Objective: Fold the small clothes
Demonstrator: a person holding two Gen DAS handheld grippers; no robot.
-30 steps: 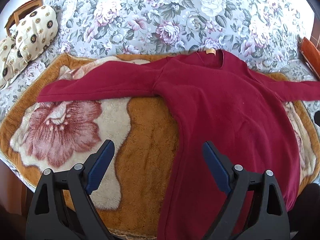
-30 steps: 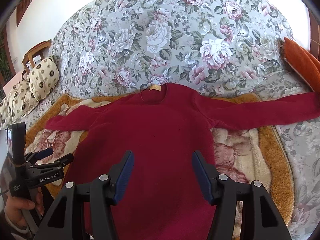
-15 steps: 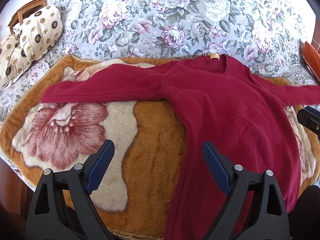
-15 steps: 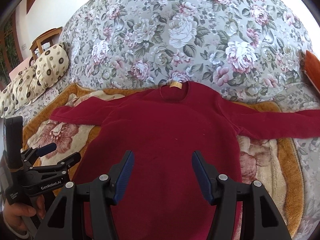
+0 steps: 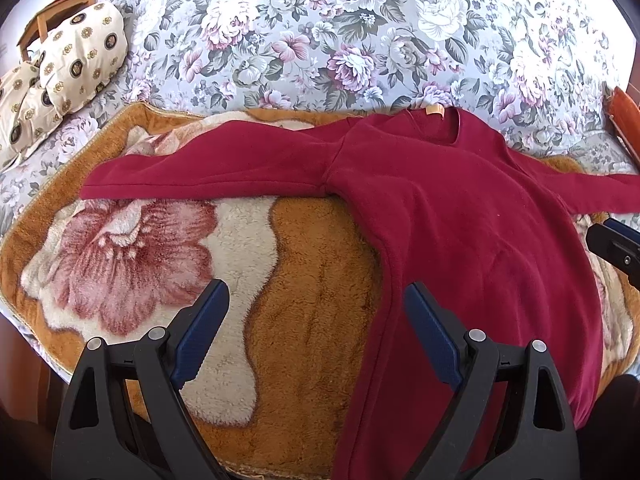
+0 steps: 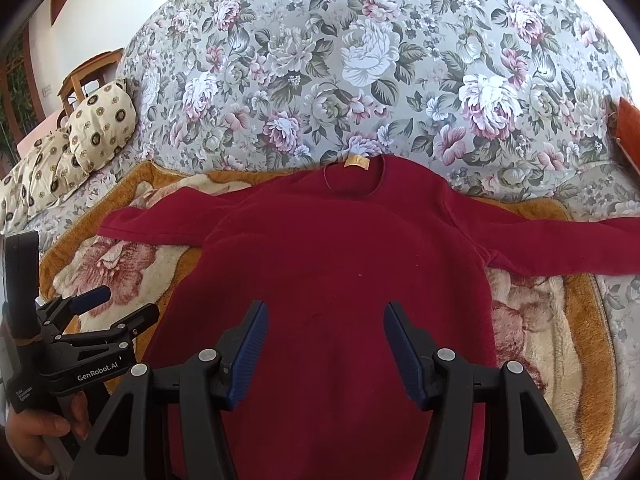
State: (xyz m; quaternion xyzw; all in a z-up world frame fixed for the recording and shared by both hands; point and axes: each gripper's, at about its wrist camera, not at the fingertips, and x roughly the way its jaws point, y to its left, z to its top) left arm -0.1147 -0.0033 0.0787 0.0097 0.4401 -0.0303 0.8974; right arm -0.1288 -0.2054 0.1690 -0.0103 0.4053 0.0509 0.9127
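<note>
Running off frame, sweater [image 6: 340, 264] right sleeve [image 6: 560, 248], hem hidden

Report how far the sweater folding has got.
Done: the red sweater lies spread flat on the plush blanket, both sleeves stretched out sideways, collar tag away from the camera. In hand: nothing; the left tool and right tool are both open above it. Left: every fold, sleeves and body.
</note>
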